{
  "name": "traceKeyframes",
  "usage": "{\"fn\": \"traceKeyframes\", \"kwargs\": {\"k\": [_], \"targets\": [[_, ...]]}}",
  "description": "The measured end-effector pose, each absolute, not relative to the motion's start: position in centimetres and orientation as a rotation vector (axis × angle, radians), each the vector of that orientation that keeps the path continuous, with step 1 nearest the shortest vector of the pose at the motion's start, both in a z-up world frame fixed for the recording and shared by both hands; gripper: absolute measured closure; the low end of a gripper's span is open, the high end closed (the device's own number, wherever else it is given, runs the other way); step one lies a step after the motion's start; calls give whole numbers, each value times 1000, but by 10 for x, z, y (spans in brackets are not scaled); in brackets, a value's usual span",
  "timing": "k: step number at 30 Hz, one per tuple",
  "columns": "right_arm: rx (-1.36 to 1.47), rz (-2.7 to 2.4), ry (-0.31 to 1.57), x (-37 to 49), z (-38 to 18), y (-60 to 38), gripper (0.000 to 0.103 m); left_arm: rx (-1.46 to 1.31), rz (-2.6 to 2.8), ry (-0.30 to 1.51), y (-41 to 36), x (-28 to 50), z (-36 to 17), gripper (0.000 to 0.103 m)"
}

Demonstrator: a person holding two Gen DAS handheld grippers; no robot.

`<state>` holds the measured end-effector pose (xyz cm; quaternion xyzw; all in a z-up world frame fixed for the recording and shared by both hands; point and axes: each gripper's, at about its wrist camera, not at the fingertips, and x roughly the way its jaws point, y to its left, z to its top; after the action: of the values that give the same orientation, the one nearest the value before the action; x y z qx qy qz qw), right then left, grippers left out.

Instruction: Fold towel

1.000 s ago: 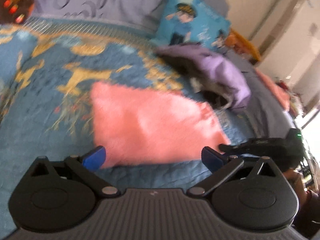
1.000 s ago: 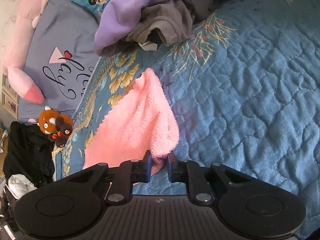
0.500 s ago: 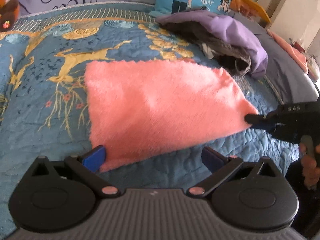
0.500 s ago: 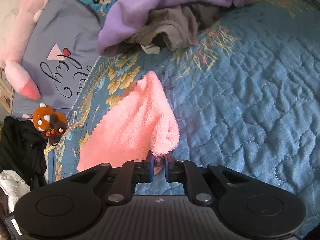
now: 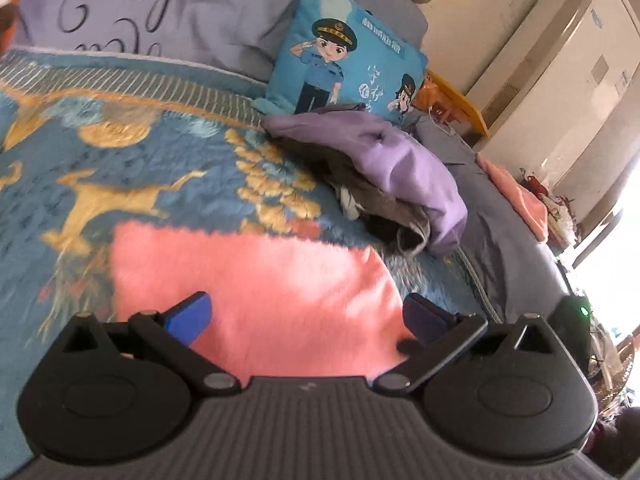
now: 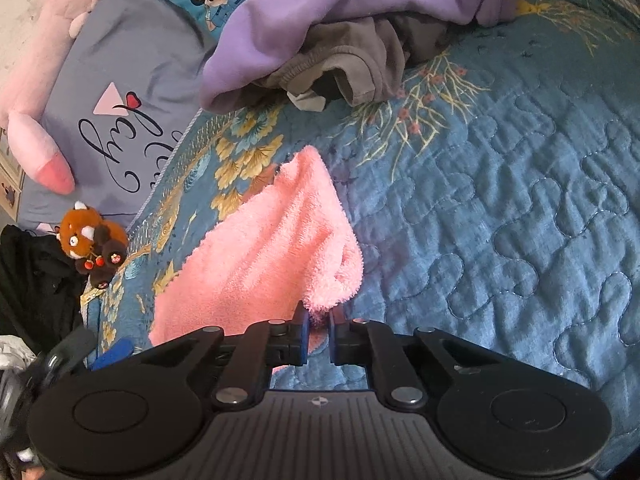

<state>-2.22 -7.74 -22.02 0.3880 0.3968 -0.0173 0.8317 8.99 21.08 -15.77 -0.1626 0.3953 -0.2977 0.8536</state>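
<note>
A pink fluffy towel [image 5: 260,292] lies spread on the blue quilted bedspread [image 5: 120,168]. My left gripper [image 5: 306,318] is open, its blue fingers wide apart over the towel's near edge, nothing held. In the right wrist view the same pink towel [image 6: 264,264] rises from the bed to my right gripper [image 6: 319,320], which is shut on the towel's near corner. The right gripper's dark tip [image 5: 408,346] shows at the towel's right corner in the left wrist view. A blue finger of the left gripper [image 6: 114,354] peeks in at the lower left of the right wrist view.
A pile of purple and grey clothes [image 5: 384,176] lies on the bed just beyond the towel. A blue cartoon cushion [image 5: 344,68] and a lilac pillow [image 5: 140,12] stand at the head. A small plush toy [image 6: 90,240] sits at the bed's left edge.
My left gripper has moved forward over the towel's near edge, still open. The right gripper keeps its hold on the corner and has shifted slightly.
</note>
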Motion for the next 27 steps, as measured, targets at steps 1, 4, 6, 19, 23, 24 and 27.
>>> {"fn": "traceKeyframes", "kwargs": {"k": [1, 4, 6, 19, 23, 24, 27], "targets": [[826, -34, 840, -22, -220, -78, 94, -342, -604, 858, 207, 99, -166, 0], [833, -27, 839, -23, -221, -79, 94, -333, -492, 948, 201, 118, -196, 0], [833, -25, 841, -23, -222, -79, 94, -292, -469, 938, 199, 114, -205, 0], [827, -22, 853, -24, -224, -81, 93, 485, -897, 861, 173, 99, -174, 0], [821, -25, 852, -24, -223, -79, 93, 658, -901, 889, 169, 128, -170, 0], [820, -26, 851, -23, -223, -79, 93, 699, -913, 899, 167, 133, -172, 0], [816, -29, 850, -23, -222, -78, 93, 800, -970, 943, 158, 137, -187, 0]]}}
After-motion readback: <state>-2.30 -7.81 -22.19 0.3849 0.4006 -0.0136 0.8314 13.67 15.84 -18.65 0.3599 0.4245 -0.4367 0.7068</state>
